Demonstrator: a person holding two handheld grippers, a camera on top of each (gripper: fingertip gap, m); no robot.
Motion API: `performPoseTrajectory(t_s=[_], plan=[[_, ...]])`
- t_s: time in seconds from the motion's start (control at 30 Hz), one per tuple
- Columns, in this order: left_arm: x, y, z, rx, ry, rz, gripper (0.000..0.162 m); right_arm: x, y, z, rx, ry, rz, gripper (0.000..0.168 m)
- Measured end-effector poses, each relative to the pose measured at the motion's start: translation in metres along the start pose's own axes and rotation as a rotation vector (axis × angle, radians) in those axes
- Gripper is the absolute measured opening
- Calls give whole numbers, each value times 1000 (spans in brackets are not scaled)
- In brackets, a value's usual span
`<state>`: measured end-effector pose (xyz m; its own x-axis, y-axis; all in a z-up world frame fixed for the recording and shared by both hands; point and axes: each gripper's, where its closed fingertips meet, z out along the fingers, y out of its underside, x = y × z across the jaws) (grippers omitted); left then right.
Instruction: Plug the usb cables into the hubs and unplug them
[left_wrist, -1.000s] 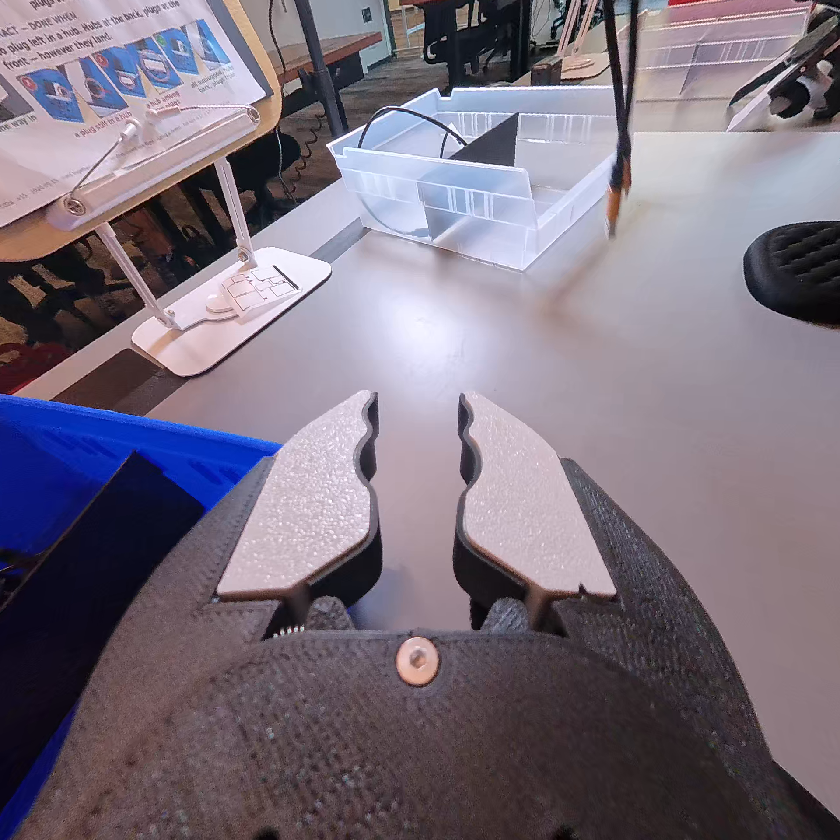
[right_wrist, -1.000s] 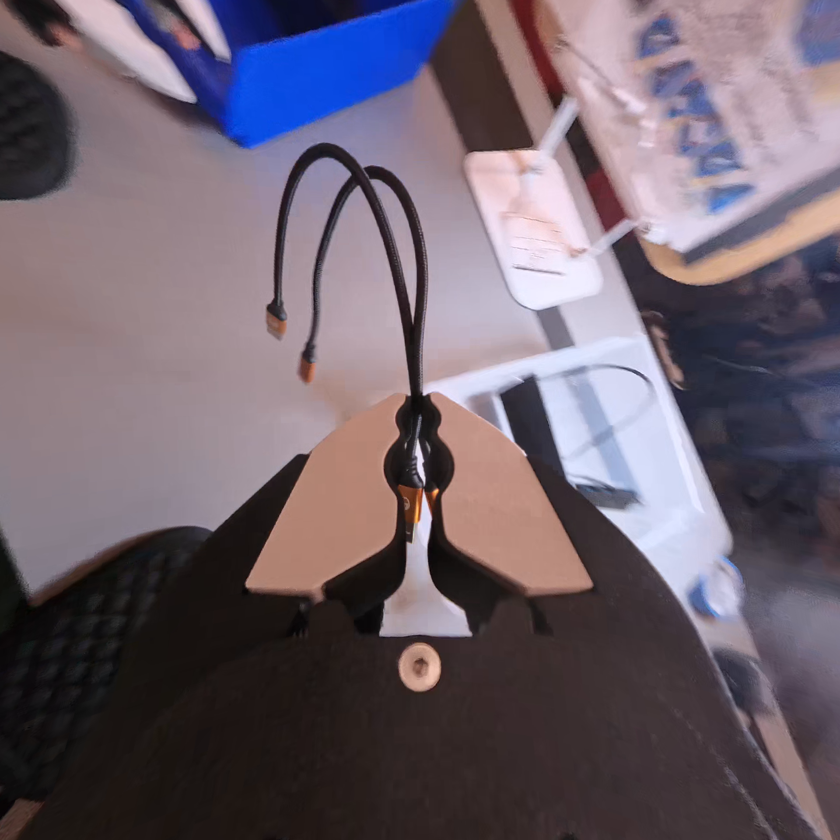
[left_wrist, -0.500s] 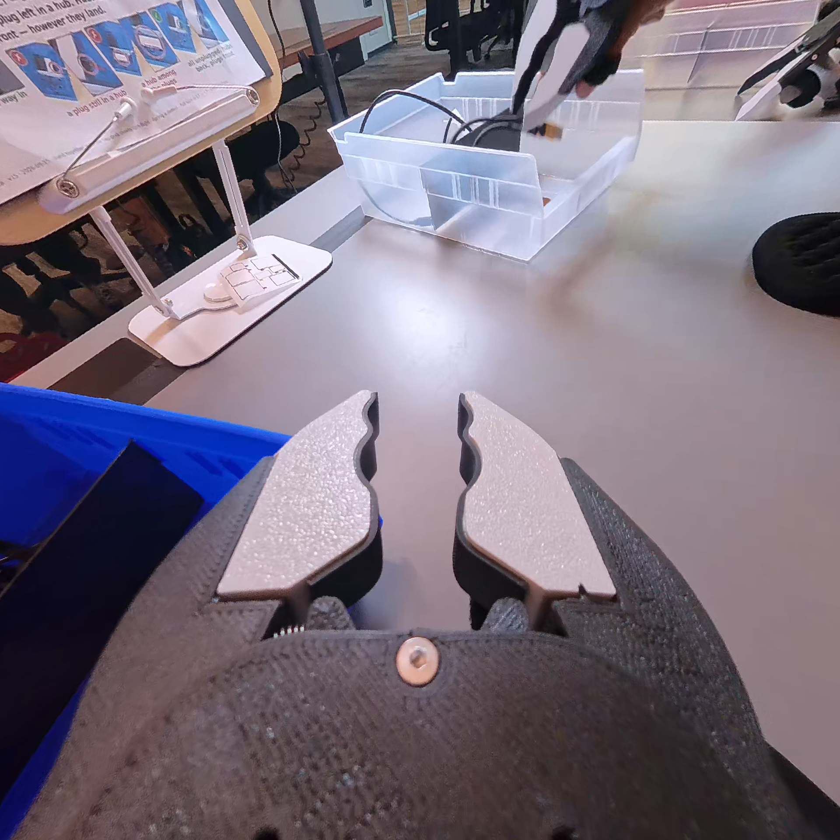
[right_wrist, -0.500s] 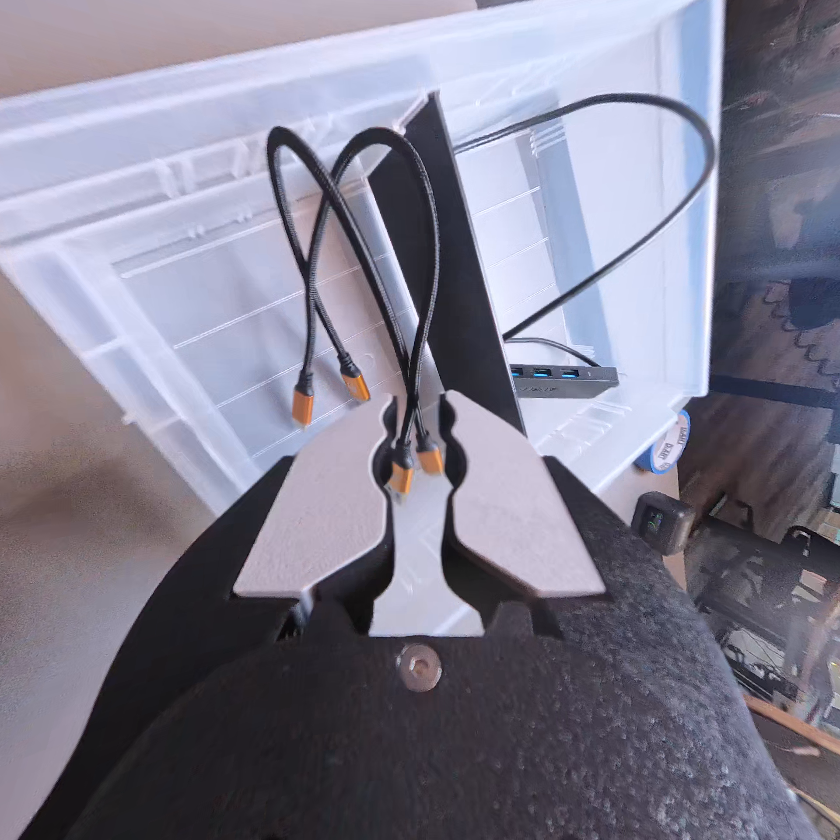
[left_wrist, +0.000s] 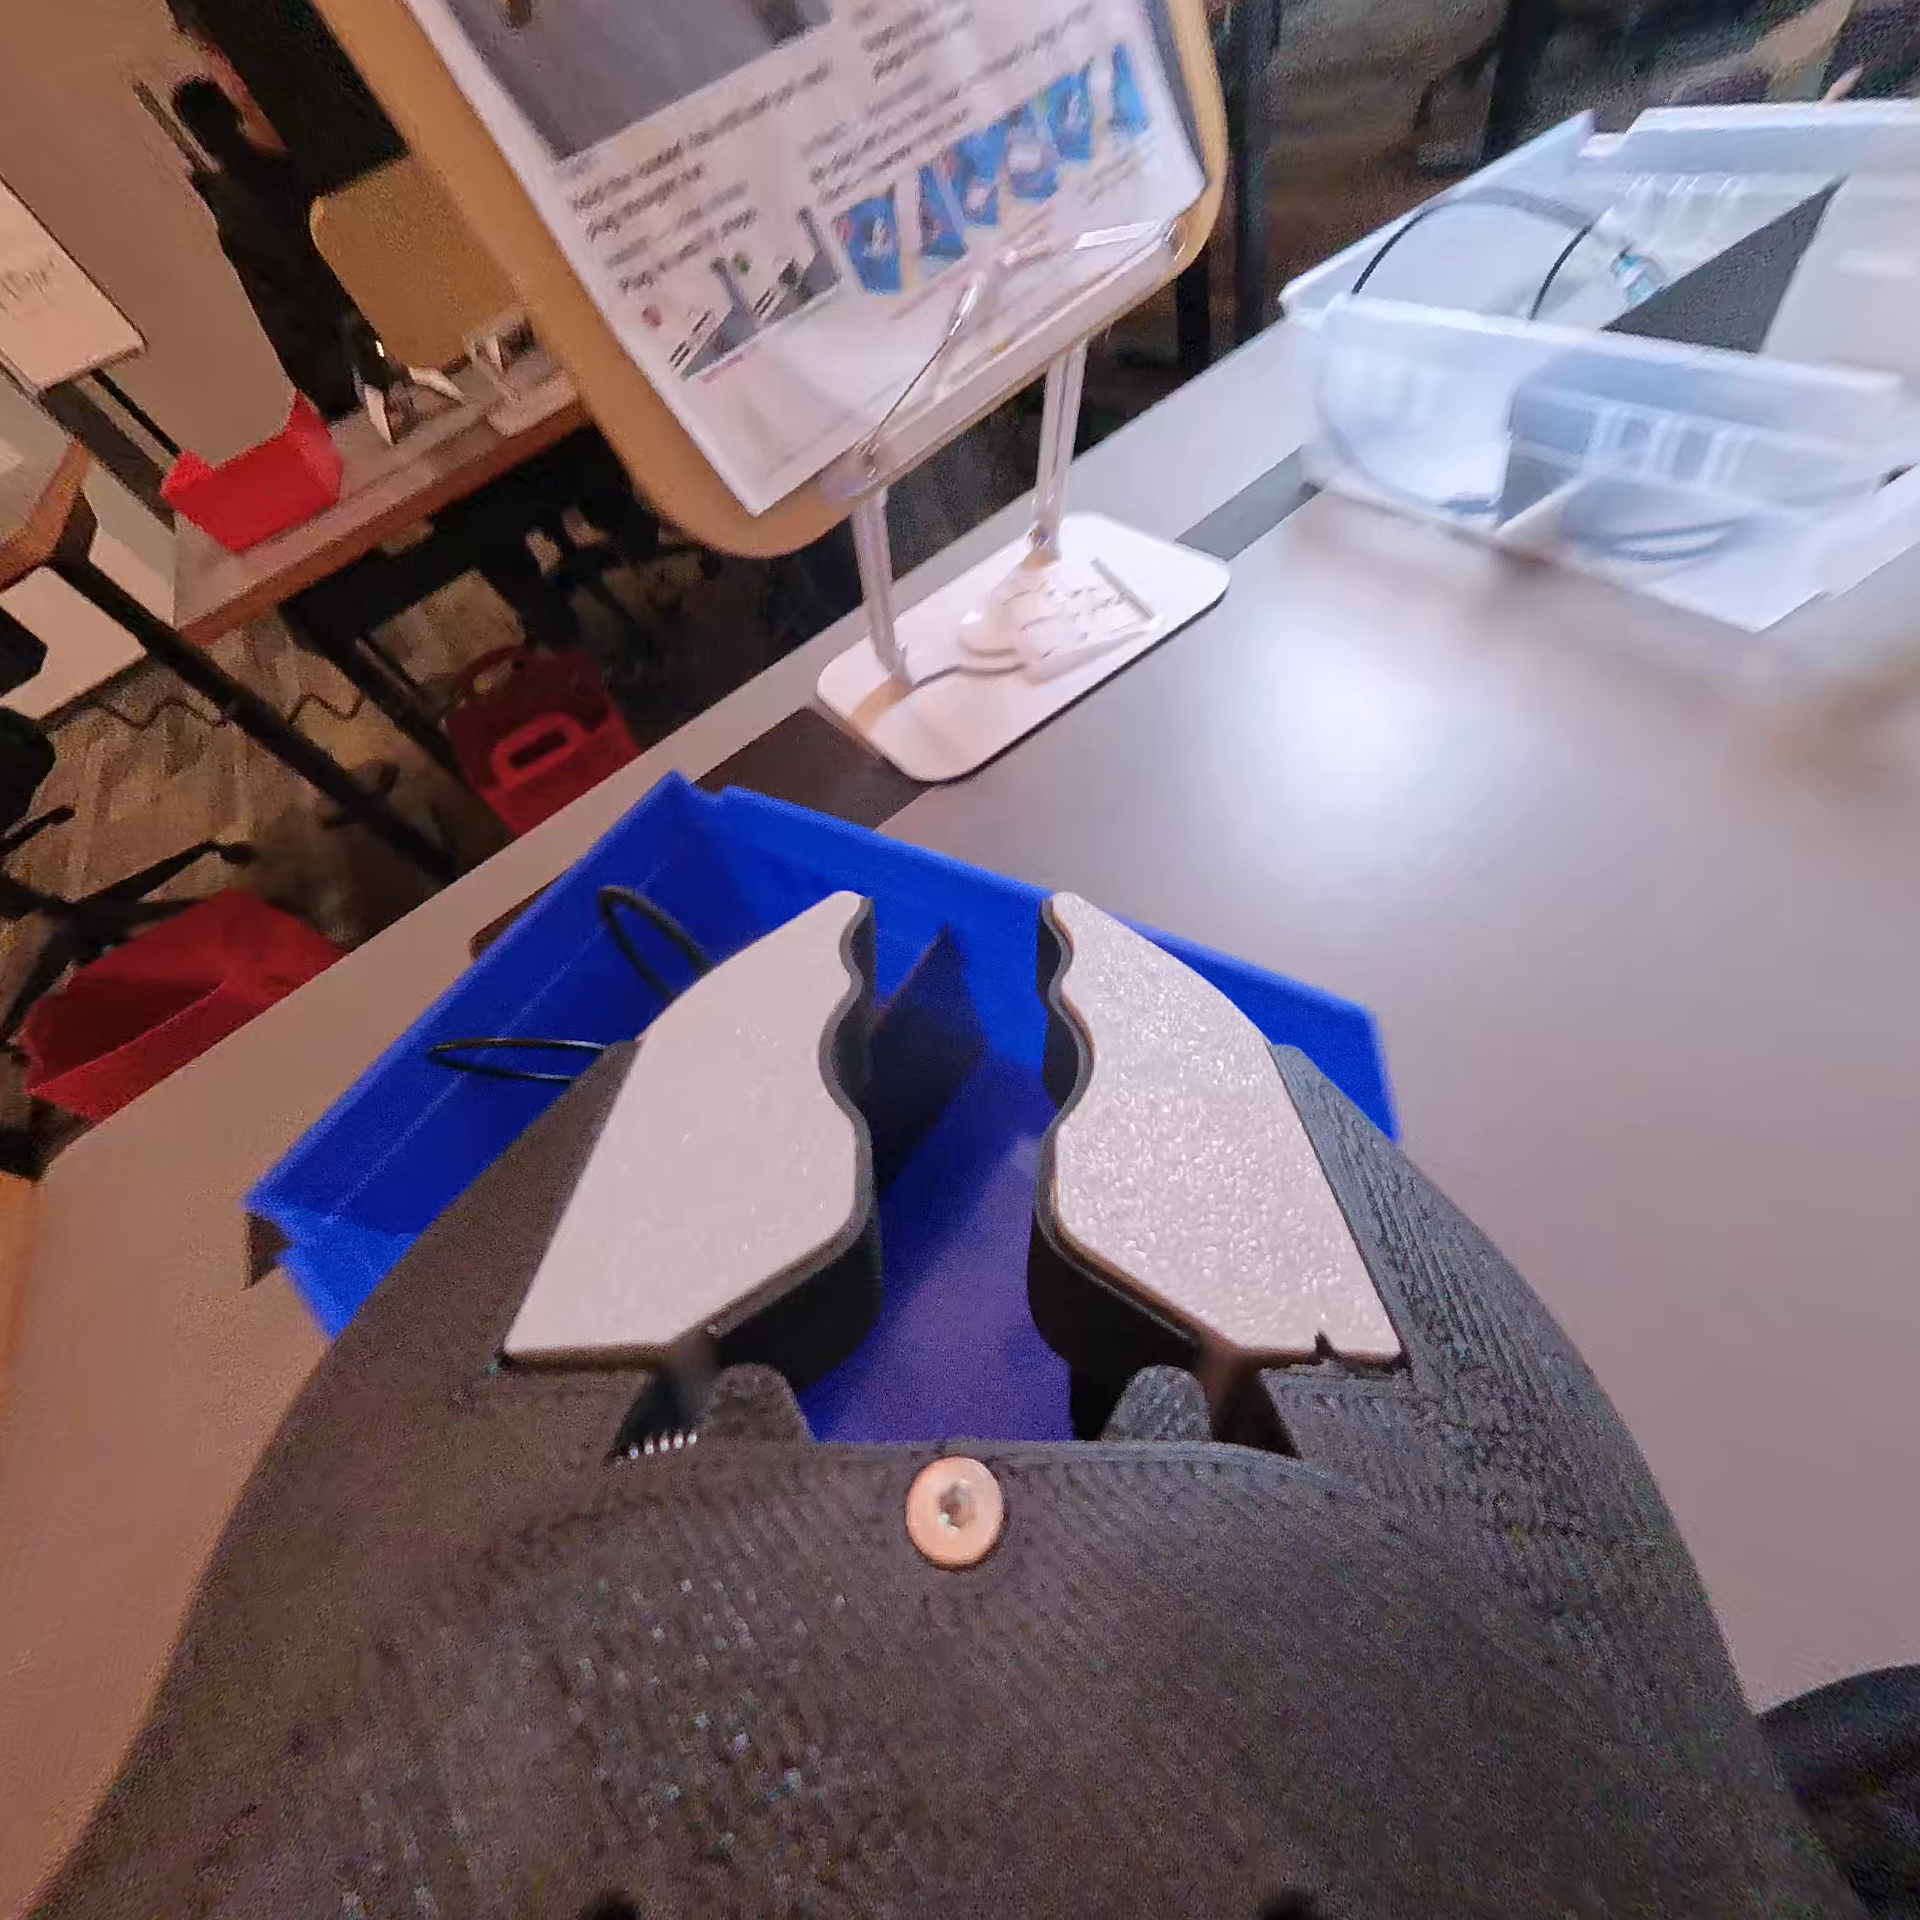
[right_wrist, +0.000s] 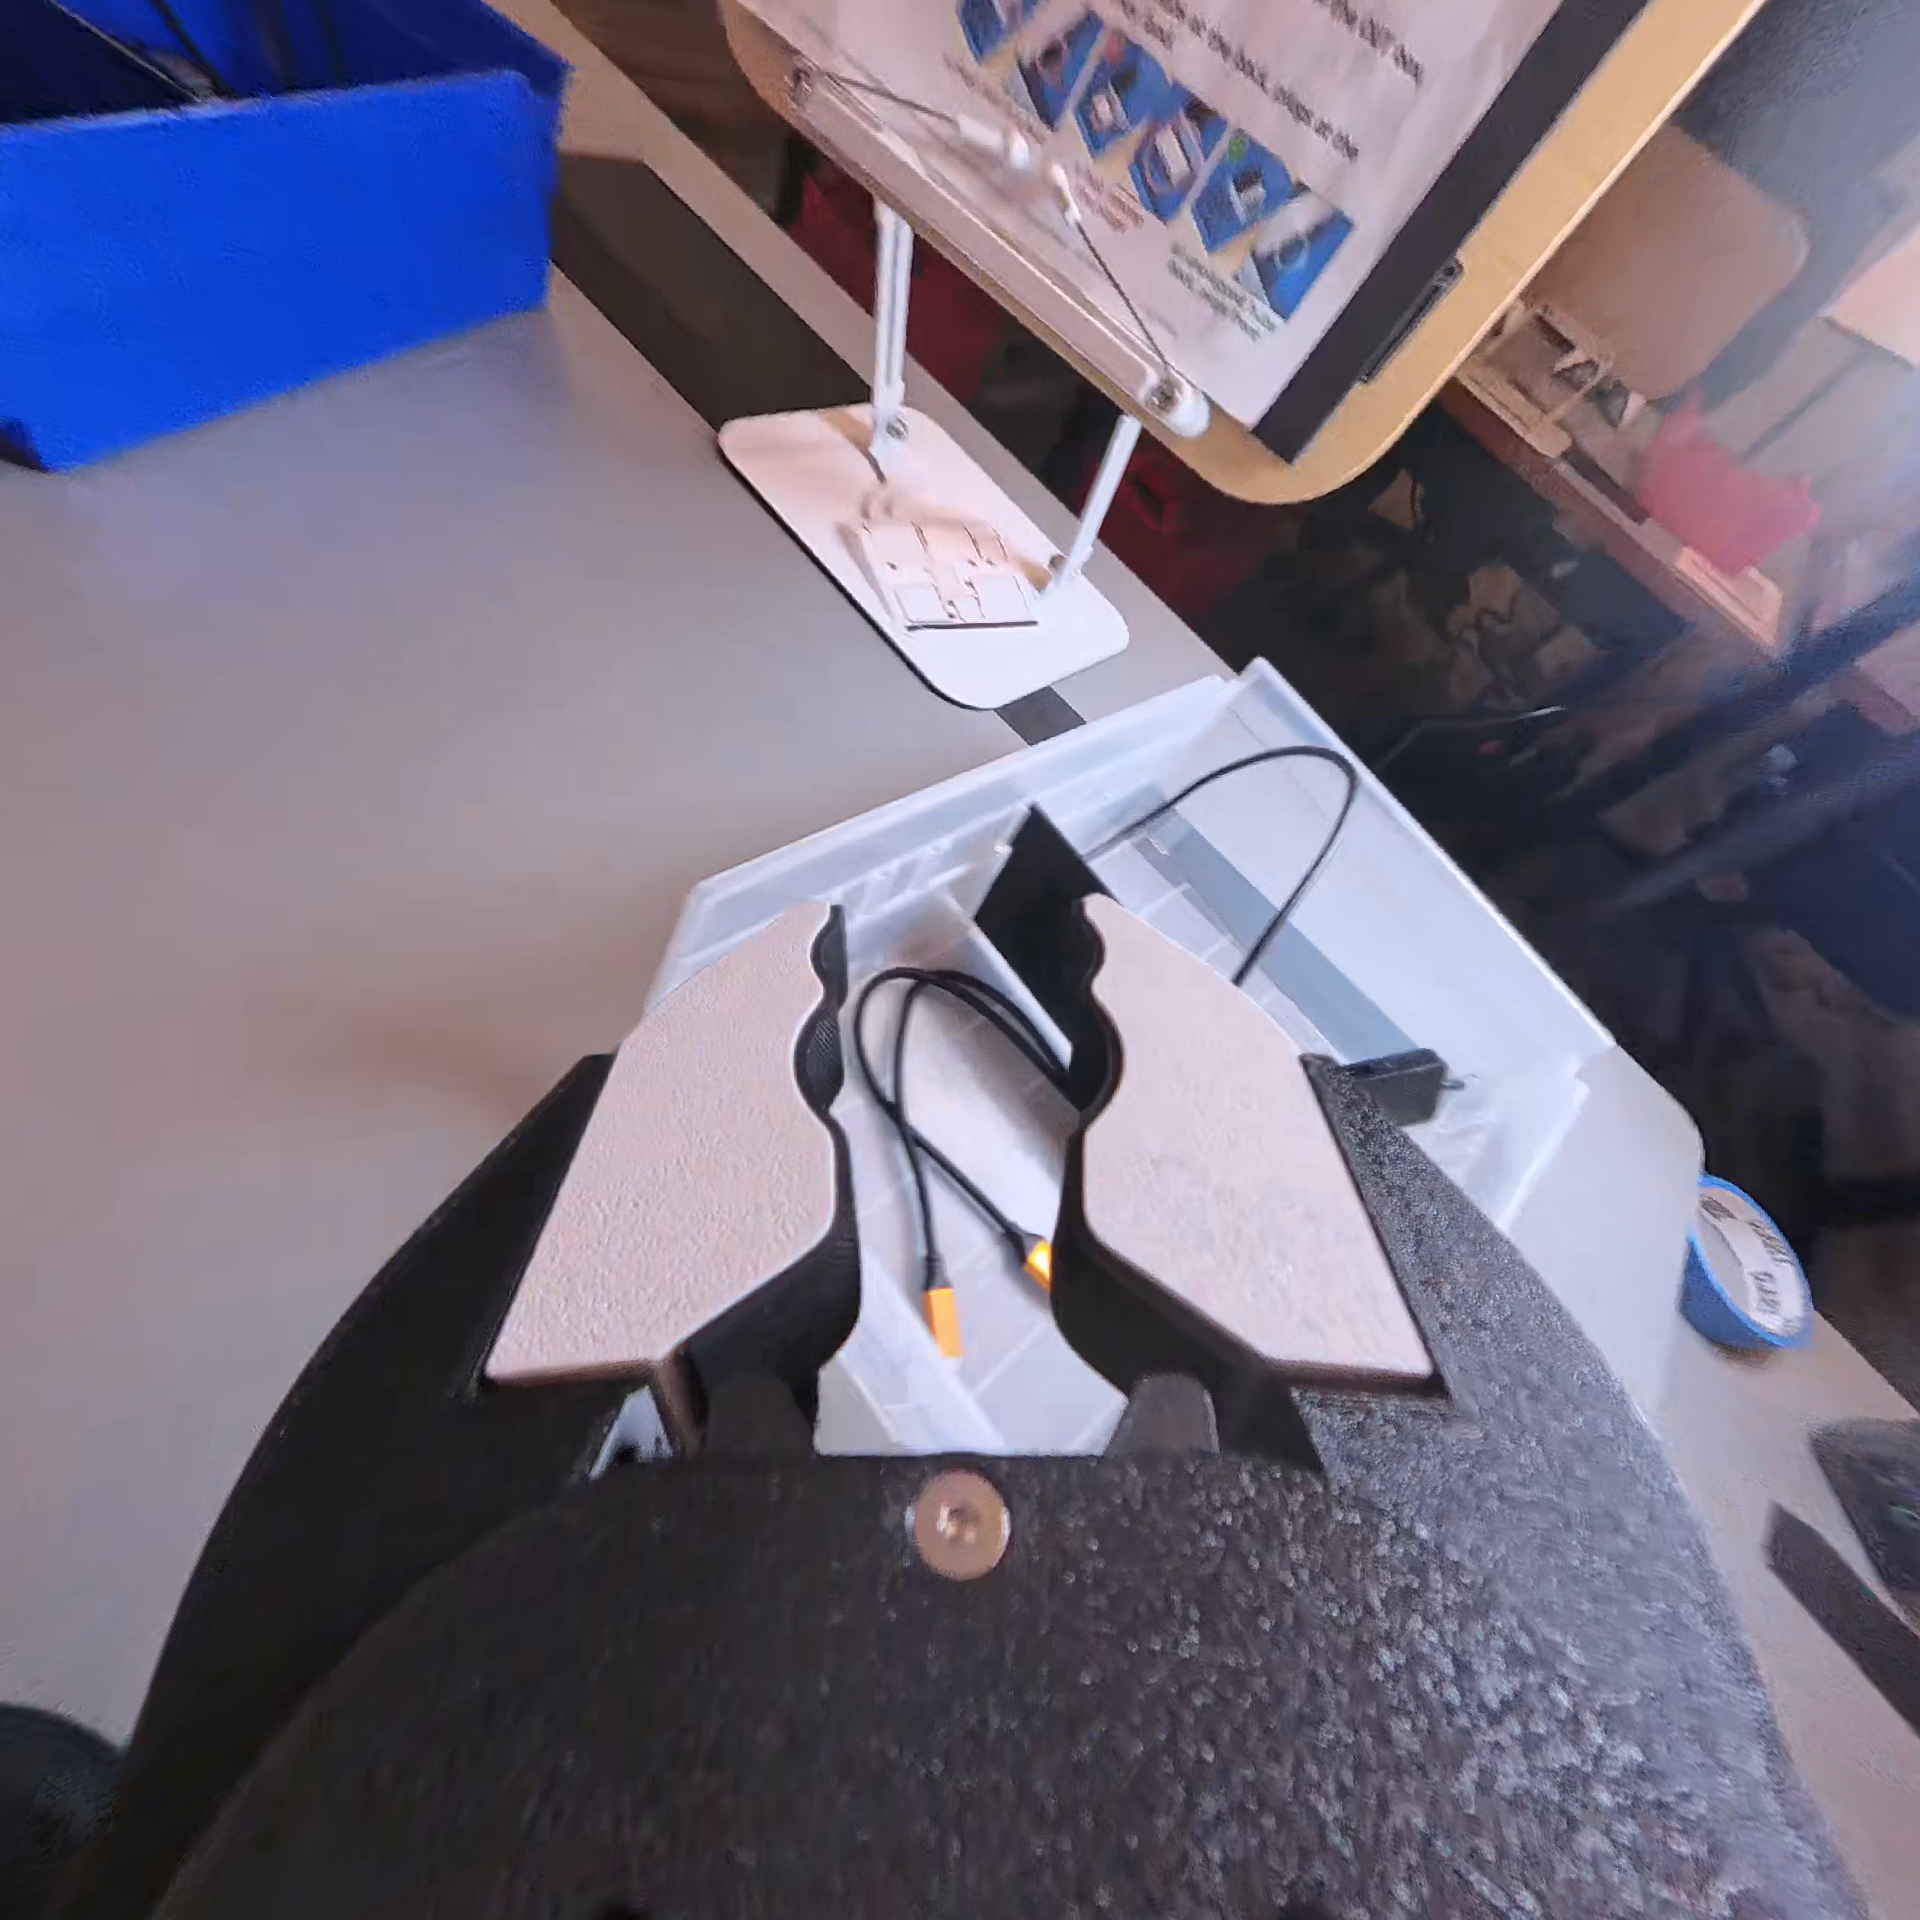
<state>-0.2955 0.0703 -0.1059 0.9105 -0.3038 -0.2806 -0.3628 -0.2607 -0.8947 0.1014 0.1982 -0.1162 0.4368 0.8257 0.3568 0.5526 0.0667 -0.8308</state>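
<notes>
Right tool (right_wrist: 956, 1101) hangs above the clear bin (right_wrist: 1475, 935), jaws spread and empty. The cables (right_wrist: 940, 1132) lie loose on the bin floor in the near compartment, orange plugs toward the camera. Beyond the black divider (right_wrist: 1039, 883) a hub (right_wrist: 1397, 1081) sits with its thin lead arching up. Left tool (left_wrist: 951, 1023) is over the blue bin (left_wrist: 499, 1101), jaws apart, nothing held, a black wire (left_wrist: 634, 935) looping inside. Best play from here, I'd say: lift the right tool straight up, clear of the bin wall, so no cable snags. The left should drop in beside its divider and take one item cleanly.
</notes>
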Motion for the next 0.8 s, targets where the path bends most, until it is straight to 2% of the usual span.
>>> performPoseTrajectory(t_s=[0.13,0.23,0.3,0.4,0.57,0.6,0.67,0.7,0.8], plan=[[-65,21,34,-252,35,125,29,-46,11,-16,34,-71,-14,40],[-82,70,45,-597,232,133,30,-67,25,-23,22,-111,-10,41],[-80,96,44,-750,363,137,39,-73,36,-28,11,-127,4,40],[-89,127,61,-859,375,261,48,-74,49,-31,12,-146,49,39],[-88,160,88,-937,435,428,42,-69,61,-22,4,-177,122,38],[-89,167,91,-966,443,445,46,-70,62,-20,1,-184,127,38],[-89,169,93,-973,483,425,58,-72,65,-17,-4,-196,128,38],[-87,169,93,-960,513,411,58,-73,66,-17,-5,-205,129,38],[-92,170,96,-936,553,370,48,-75,69,-16,-7,-227,149,38]])
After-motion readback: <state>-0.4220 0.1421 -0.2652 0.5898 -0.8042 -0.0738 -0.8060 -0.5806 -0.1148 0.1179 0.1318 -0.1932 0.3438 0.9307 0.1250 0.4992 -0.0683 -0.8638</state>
